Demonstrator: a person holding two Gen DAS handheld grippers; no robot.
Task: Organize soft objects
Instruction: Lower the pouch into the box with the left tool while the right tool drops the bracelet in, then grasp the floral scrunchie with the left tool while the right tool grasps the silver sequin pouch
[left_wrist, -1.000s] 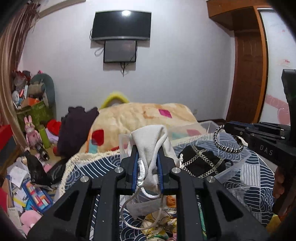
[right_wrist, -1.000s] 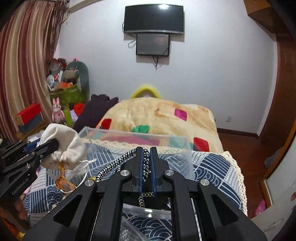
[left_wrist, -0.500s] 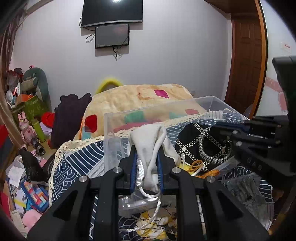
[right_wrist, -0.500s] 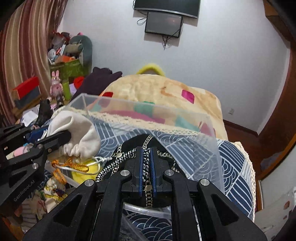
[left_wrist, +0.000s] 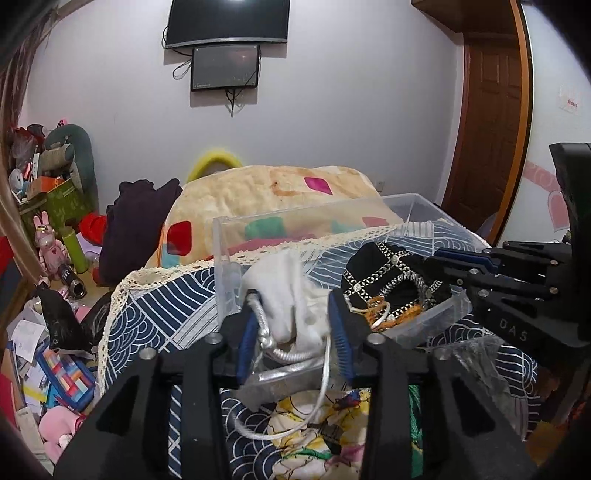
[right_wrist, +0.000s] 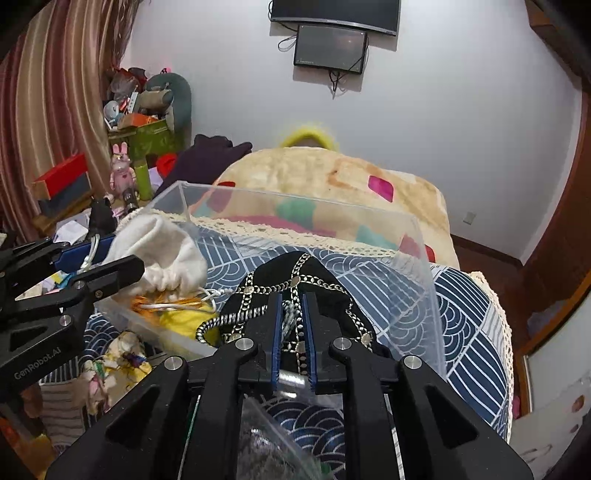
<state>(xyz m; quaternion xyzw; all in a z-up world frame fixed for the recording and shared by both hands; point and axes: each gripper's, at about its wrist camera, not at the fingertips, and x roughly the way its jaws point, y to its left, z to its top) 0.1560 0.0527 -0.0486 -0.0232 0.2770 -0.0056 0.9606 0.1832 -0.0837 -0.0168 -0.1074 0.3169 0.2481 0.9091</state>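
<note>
A clear plastic box stands on a blue patterned cloth. My left gripper is open at the box's near left corner; a white drawstring pouch sits loose between its jaws. My right gripper is open over the box, its jaws a little apart, with the black-and-white braided cord lying between them on a black pouch with silver chain. A yellow and orange item lies in the box beside it.
A beige quilt with coloured patches lies behind the box. A crumpled clear bag and printed fabrics lie in front. Toys and clutter cover the floor at left. A wooden door is at right.
Both grippers came down to the box and opened. The white pouch slipped loose in the left jaws, and the right let the braided cord down onto the black pouch.
</note>
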